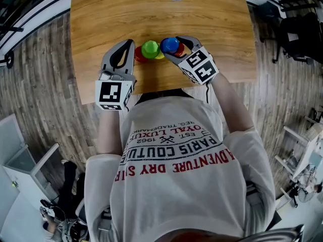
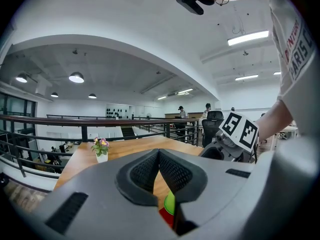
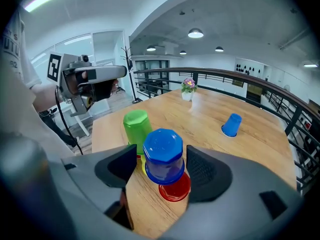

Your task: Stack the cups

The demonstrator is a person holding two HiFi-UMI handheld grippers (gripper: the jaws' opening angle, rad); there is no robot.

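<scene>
Right gripper: jaws wide, one on each side of blue cup, pads clear of it. Blue cup sits upside down on red cup, near the front edge of desk.

Green cup is upside down just beside that pair, to its left in the right gripper view. Yellow cup and second red cup show at its base; nesting order unclear.

Left gripper: jaws together at the tips, nothing between them. It sits just left of green cup.

Far blue cup stands upside down, alone, well apart across desk. Flower pot at far edge.
</scene>
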